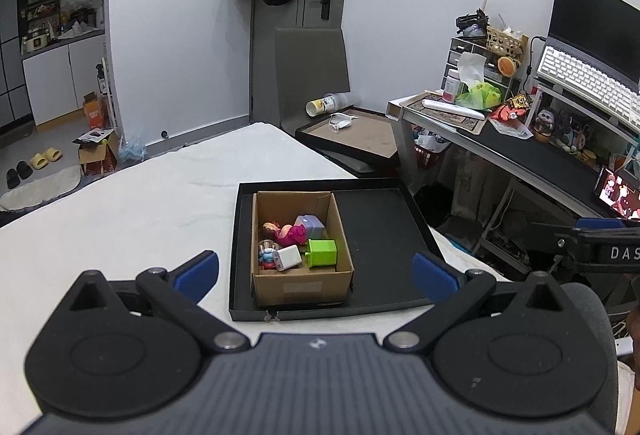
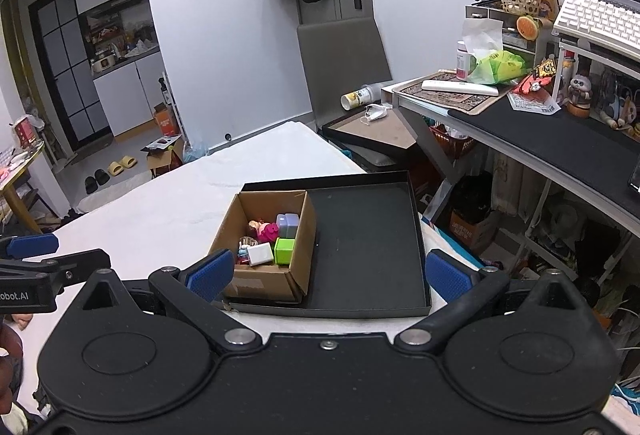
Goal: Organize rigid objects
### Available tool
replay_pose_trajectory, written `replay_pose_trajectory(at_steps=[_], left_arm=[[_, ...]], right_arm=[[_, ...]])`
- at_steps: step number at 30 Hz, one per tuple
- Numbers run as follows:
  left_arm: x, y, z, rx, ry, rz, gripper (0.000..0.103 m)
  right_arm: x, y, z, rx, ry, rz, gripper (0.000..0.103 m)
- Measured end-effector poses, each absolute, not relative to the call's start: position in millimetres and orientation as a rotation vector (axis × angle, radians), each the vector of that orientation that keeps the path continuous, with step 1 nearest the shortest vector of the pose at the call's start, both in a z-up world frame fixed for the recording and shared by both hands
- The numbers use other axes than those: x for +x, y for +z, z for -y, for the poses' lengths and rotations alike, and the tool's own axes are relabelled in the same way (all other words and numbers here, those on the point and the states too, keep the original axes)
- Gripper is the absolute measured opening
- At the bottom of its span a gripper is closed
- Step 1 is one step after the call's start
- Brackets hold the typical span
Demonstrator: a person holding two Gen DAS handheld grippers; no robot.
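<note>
Here both the left tongs [image 1: 316, 269] and right tongs [image 2: 328, 269] hang released above the brown cardboard box [image 1: 304, 283]; reaching in carelessly might jostle the packed green plastic cube [image 1: 321, 253].

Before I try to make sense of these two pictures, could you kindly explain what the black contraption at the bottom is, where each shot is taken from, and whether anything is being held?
There is no robot arm here: a person holds a hand gripper in each hand, and each carries a wide-angle camera looking forward along its two blue-padded fingers. One picture is from the left gripper, the other from the right gripper, so the black shape at the bottom is the tool itself. Both are open and hold nothing. Ahead, on a white bed, lies a shallow black tray. In its left part stands a cardboard box with small items inside: a green cube, a white cube, a lilac block and little figurines. The tray's right part is bare.
</note>
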State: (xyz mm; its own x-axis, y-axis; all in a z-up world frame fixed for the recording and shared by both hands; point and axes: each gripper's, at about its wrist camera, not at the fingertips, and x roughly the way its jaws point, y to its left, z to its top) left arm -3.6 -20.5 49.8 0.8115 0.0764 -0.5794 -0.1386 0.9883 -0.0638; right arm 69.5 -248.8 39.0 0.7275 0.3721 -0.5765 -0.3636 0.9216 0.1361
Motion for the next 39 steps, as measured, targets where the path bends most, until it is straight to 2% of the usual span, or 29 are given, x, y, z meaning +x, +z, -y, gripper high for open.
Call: replay_pose_trajectory(at_steps=[39], left_arm=[[-9.3, 43.2, 17.0, -0.121, 0.108, -0.633, 0.102]], right_arm=[[61.8, 41.0, 247.6, 0.006, 0.401, -0.622, 0.103]])
